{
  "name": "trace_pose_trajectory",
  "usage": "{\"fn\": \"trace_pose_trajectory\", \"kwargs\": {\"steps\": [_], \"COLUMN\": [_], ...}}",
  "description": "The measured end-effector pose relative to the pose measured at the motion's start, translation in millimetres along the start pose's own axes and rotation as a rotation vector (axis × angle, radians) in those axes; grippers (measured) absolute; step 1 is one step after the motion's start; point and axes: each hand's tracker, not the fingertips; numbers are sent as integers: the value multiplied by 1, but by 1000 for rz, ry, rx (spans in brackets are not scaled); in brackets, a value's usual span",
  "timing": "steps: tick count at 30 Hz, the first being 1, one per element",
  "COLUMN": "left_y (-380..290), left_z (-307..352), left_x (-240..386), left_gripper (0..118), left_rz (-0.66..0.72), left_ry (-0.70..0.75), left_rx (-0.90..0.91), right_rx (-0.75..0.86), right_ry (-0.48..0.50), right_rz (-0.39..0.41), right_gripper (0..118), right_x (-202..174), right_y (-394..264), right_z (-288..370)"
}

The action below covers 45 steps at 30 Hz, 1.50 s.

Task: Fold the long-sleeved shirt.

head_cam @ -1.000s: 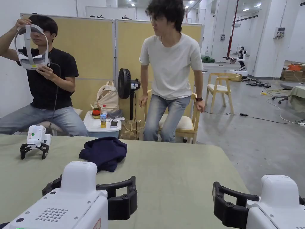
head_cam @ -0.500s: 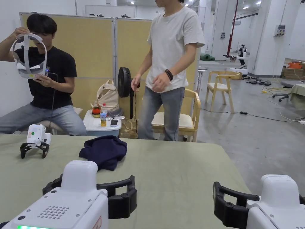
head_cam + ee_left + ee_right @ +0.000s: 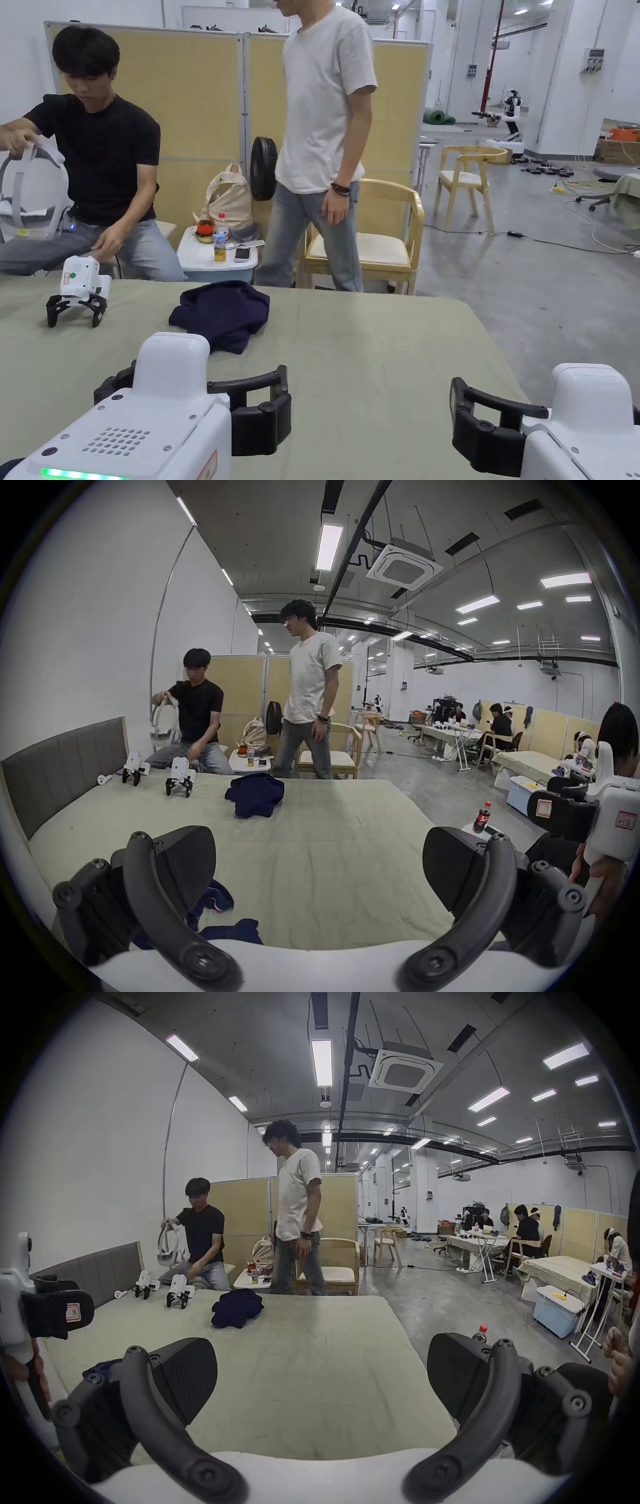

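A dark navy long-sleeved shirt (image 3: 220, 312) (image 3: 254, 793) (image 3: 237, 1307) lies crumpled in a heap on the pale green bed sheet (image 3: 375, 350), toward the far side. My left gripper (image 3: 190, 390) (image 3: 320, 861) hovers over the near edge, well short of the heap, jaws wide apart and empty. My right gripper (image 3: 550, 412) (image 3: 322, 1373) is held level with it to the right, also open and empty. Each gripper view catches the other gripper: the right gripper (image 3: 571, 812) and the left gripper (image 3: 52, 1314). More dark blue cloth (image 3: 214, 902) lies under the left gripper.
Two spare grippers (image 3: 78, 290) (image 3: 135, 767) stand on the sheet at the far left, by a seated person (image 3: 100, 162) holding a headset. Another person (image 3: 322, 144) walks behind the bed, before a wooden chair (image 3: 375, 244). A cola bottle (image 3: 482, 817) stands off the right edge.
The person in the white shirt has stood up from the chair and stepped left. The seated person has lowered the headset. Shirt and both grippers have stayed put.
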Motion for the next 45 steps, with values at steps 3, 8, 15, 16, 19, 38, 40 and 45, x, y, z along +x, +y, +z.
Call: {"fn": "trace_pose_trajectory", "kwargs": {"steps": [3, 8, 15, 16, 19, 38, 40, 45], "left_y": [0, 0, -4, -3, -5, -47, -51, -74], "left_z": [0, -1, 1, 0, -4, 110, 123, 118], "left_x": [1, 1, 14, 16, 20, -146, -164, -193], "left_gripper": [117, 115, 0, 0, 0, 0, 0, 0], "left_rz": [0, -1, -55, -50, -48, 77, 93, 112], "left_ry": [-2, -5, 8, -5, -10, 529, 582, 610], "left_rx": [1, -1, -20, -33, -32, -115, -134, -204], "right_rx": [0, 2, 55, 9, 4, -103, -119, -165], "right_ry": [-2, -4, -65, 13, -7, 535, 586, 634], "right_rz": [-2, -1, 57, 44, 41, 100, 89, 132], "right_gripper": [118, 118, 0, 0, 0, 0, 0, 0], "right_x": [0, 1, 2, 7, -6, -213, -233, -263], "right_y": [0, 0, -7, -4, -6, -40, -43, -60], "right_z": [0, 1, -4, -8, 4, -47, -51, -60]}}
